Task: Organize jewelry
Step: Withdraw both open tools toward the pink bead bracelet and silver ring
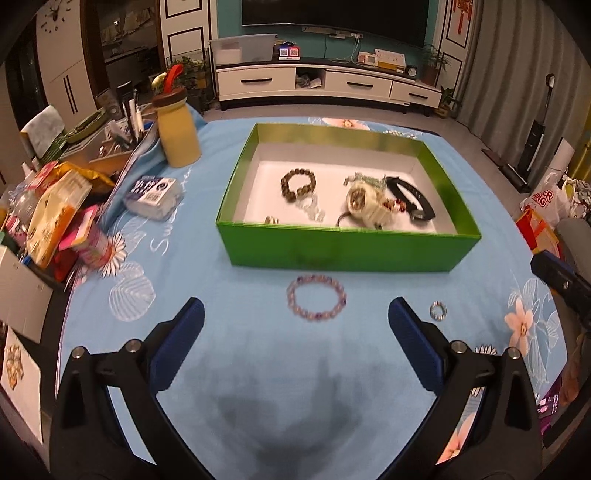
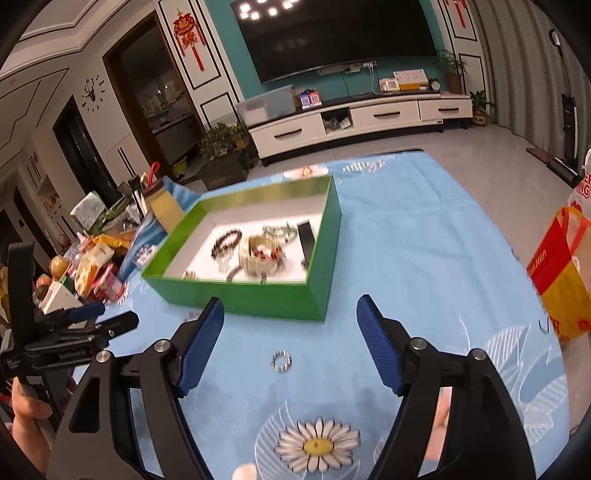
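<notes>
Left gripper (image 1: 295,317) spread wide, nothing between the blue pads (image 1: 181,347), hanging over the blue floral cloth (image 1: 258,369). Right gripper (image 2: 290,332) also apart, empty, its jaws have just been opening. In the right view a hand (image 2: 26,410) shows at the lower left edge, holding the other tool.

Pink-purple bead bracelet (image 1: 317,298) lies flat on the cloth, ahead of the left tips and just short of the green box (image 1: 347,251). Small silver ring (image 1: 438,310) sits to its right, clear of the bracelet; in the right view the same ring (image 2: 281,360) lies between that tool's fingers but on the cloth, untouched.

Box is open, white floor, near wall blocks part of the contents. Inside: brown bead bracelet (image 1: 298,183) at left, clear crystal piece (image 1: 312,208) just beside it, white watch (image 1: 364,203) in the middle tangled with a red bead strand, black band (image 1: 408,194) at right. A small item at the front-left corner, maybe a ring, too blurred to tell.

Left of the box: a tissue pack (image 1: 153,197), yellow bottle (image 1: 177,129) with brown lid, then a heap of snack packs (image 1: 55,221) and pens at the table edge. Right edge: red-yellow bag (image 2: 565,273).

Beyond the table: grey floor, white TV cabinet (image 1: 325,83), dark TV (image 1: 332,14) on teal wall, potted plants, upright vacuum (image 1: 532,140) by the curtain.
</notes>
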`<action>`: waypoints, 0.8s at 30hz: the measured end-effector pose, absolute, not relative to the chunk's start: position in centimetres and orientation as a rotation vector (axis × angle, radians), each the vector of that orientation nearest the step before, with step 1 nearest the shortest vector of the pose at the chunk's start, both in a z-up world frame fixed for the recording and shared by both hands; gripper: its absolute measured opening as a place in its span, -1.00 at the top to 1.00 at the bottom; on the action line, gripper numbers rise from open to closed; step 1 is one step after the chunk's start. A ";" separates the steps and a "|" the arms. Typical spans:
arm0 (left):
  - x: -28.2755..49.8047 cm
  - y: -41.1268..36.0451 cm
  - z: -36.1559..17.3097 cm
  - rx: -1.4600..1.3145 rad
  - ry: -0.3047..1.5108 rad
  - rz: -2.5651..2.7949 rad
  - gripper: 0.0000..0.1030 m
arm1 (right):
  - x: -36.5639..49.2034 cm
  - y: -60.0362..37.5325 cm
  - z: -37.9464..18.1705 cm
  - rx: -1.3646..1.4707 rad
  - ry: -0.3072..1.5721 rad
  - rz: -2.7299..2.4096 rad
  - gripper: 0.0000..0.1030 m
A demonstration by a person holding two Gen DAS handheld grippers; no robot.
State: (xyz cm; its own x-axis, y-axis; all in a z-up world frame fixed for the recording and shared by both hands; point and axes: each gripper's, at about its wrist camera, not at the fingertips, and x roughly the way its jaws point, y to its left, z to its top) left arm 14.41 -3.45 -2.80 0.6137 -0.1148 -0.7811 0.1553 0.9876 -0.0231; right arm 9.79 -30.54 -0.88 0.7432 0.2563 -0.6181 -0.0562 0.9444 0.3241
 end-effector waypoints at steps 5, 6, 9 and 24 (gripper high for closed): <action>13.0 -3.3 -3.8 0.045 0.913 -0.145 -0.96 | 8.1 -30.6 -2.7 0.295 0.757 0.166 -0.45; 12.8 -3.3 -4.0 0.043 0.918 -0.144 -0.96 | 7.9 -30.6 -3.1 0.295 0.767 0.164 -0.45; 12.4 -2.9 -4.9 0.024 0.939 -0.137 -0.96 | 7.1 -30.4 -4.3 0.283 0.800 0.156 -0.45; 11.8 -0.8 -9.6 -0.021 1.054 -0.116 -0.96 | 6.8 -27.9 -7.8 0.211 0.881 0.173 -0.45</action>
